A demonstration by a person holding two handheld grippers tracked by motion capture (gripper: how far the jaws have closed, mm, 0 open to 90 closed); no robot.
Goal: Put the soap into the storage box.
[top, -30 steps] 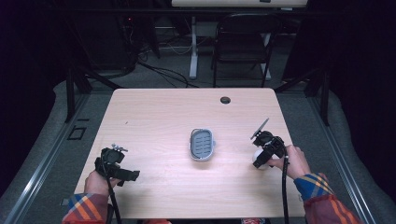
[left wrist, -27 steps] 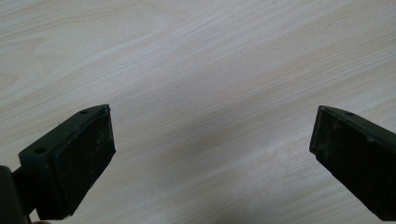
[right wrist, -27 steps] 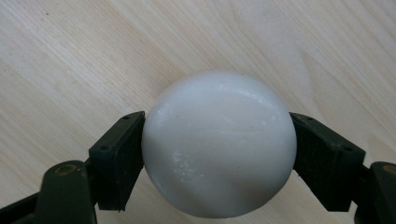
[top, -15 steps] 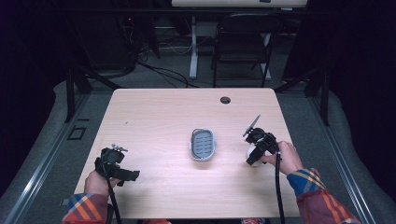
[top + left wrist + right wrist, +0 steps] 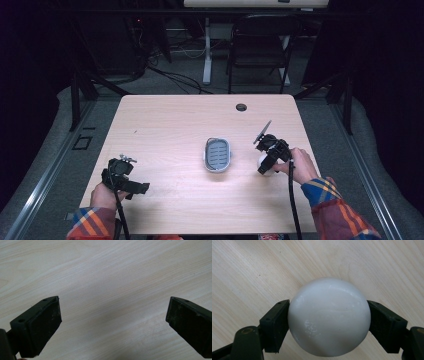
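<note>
R hand-held gripper [image 5: 329, 322] is clamped on the white ball [image 5: 329, 317] just above the bench [image 5: 165, 130], right of the grey tray [image 5: 217, 154], L hand-held gripper [image 5: 112, 322] gapes w/ nothing in it; smooth round surface could prob squirt out if pads sit off-centre.

- Light wood worktop [image 5: 165, 125], round cable hole [image 5: 241, 107] near far edge.
- Grey carpet floor [image 5: 320, 112]; dark surroundings.
- Black folding chair [image 5: 260, 47] behind, possibly a white desk leg [image 5: 206, 55].

No text, label, brand, number or sign can be read on anything in these views.
</note>
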